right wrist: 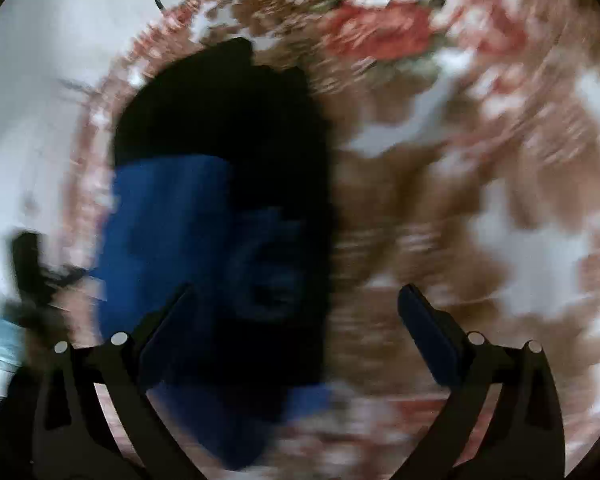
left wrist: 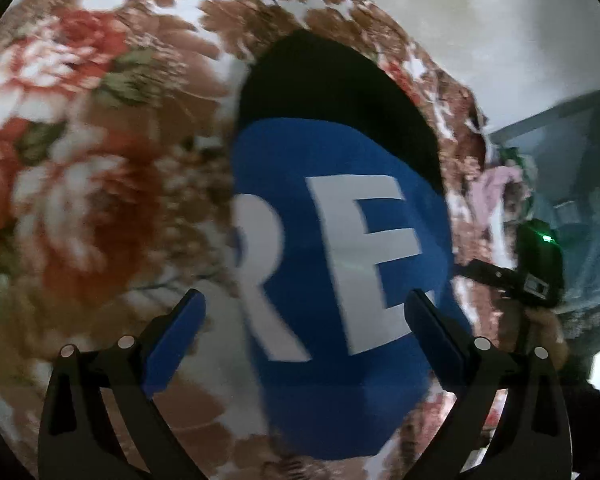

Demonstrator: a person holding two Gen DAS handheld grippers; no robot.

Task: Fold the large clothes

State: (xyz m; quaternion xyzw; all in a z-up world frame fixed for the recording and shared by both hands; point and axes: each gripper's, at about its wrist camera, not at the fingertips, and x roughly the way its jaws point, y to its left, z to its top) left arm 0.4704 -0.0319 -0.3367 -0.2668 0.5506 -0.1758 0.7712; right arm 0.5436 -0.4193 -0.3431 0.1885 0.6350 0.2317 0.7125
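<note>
Floral bedspread [left wrist: 80, 160] under folded blue-black garment [left wrist: 340, 240] — pale wall [left wrist: 500, 20] behind

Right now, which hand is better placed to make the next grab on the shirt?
Probably left. The left gripper is open with the blue and black shirt centred between its fingers; the open right gripper sees it off to one side, blurred.

A home is suggested, most likely a bedroom: a wide soft surface is covered by a floral sheet [left wrist: 80, 152] in red, brown and white. A plain pale wall [left wrist: 500, 20] is seen behind it, and loose clothes [left wrist: 496, 188] (pink among them) are heaped at one side.
</note>
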